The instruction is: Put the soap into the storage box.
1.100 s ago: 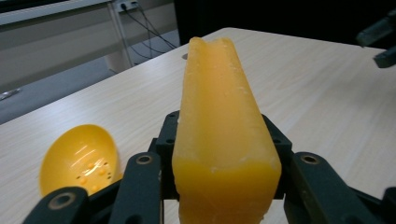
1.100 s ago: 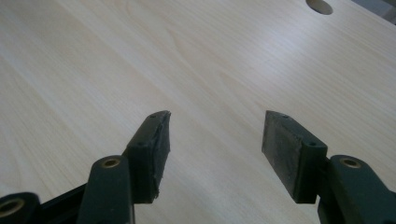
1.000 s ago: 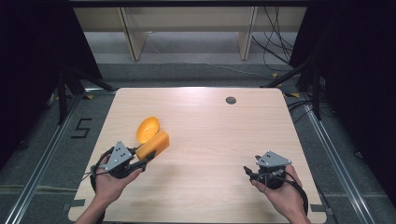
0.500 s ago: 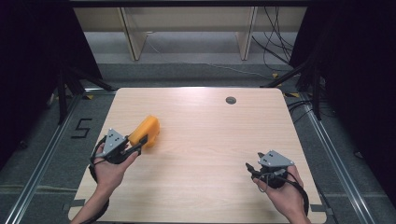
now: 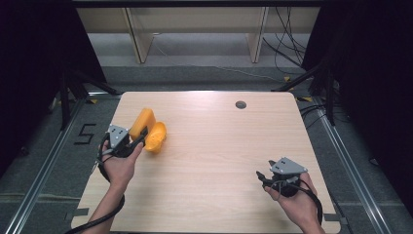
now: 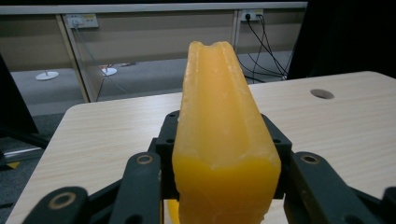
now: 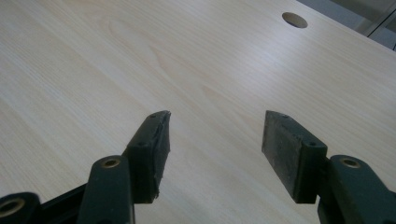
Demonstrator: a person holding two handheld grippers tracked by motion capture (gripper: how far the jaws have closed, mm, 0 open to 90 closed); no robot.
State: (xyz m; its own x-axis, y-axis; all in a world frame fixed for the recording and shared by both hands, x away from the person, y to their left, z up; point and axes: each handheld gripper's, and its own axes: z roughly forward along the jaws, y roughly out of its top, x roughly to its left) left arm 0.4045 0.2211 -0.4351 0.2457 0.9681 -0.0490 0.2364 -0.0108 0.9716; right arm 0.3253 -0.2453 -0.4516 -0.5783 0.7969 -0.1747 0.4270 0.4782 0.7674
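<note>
A long orange block with a groove along its top is clamped between the black jaws of my left gripper at the table's left side. In the left gripper view the orange block stands up between the jaws of the left gripper and points away. A second, rounder orange piece lies on the table touching the block's right side. My right gripper rests near the front right, open, with bare wood between the jaws of the right gripper.
The light wooden table has a round cable hole near its far edge, also visible as the cable hole ahead of the right gripper. Black curtains flank both sides, and cables lie on the floor beyond.
My left gripper has swung left and farther from me with the orange block in its jaws. The right gripper has stayed almost in place.
</note>
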